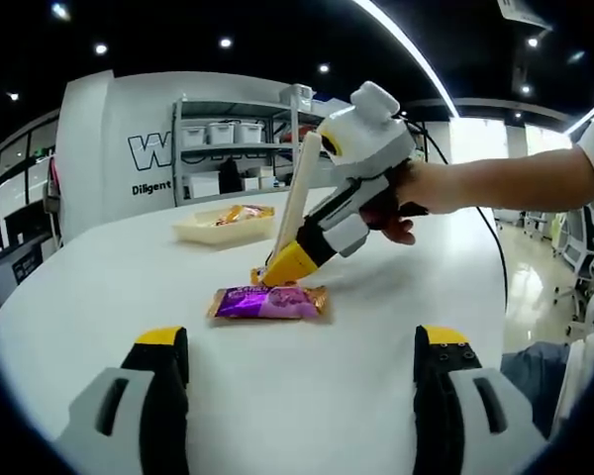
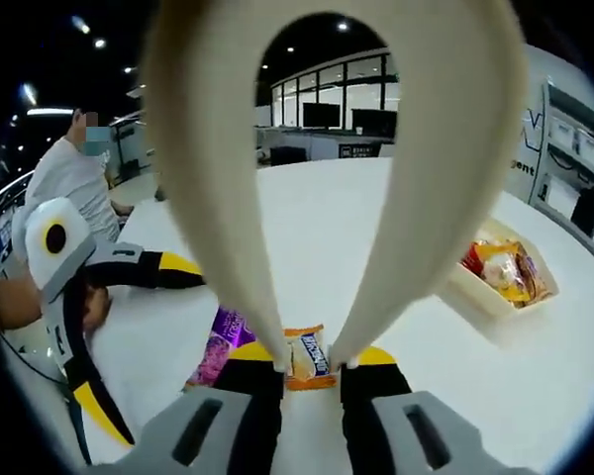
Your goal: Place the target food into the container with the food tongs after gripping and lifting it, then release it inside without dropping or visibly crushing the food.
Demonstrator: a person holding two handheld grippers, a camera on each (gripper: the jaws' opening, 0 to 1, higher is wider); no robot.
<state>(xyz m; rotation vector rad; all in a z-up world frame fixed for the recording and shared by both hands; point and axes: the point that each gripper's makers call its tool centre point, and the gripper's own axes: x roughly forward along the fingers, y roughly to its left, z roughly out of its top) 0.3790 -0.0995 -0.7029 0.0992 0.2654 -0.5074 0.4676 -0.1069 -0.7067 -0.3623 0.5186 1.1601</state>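
One orange packet (image 2: 305, 358) pinched; container (image 2: 495, 287) well apart, near the counter's (image 1: 376, 396) far edge.
Right tongs (image 2: 314, 368) squeeze the food tongs (image 2: 228, 198) onto it beside the purple packet (image 1: 270, 302); left tongs (image 1: 302, 341) gape. Thin tip hold could slip mid-carry.

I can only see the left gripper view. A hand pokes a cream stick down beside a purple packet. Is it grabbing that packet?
Observer: No. In the right gripper view the tongs pinch a small orange packet; the purple packet lies beside it.
Visitor: So the stick isn't one piece?
Observer: It is two cream arms joined in an arch, and their tips meet on the orange packet.
Visitor: What's in the tray behind?
Observer: The container holds orange-yellow packets and a red one.
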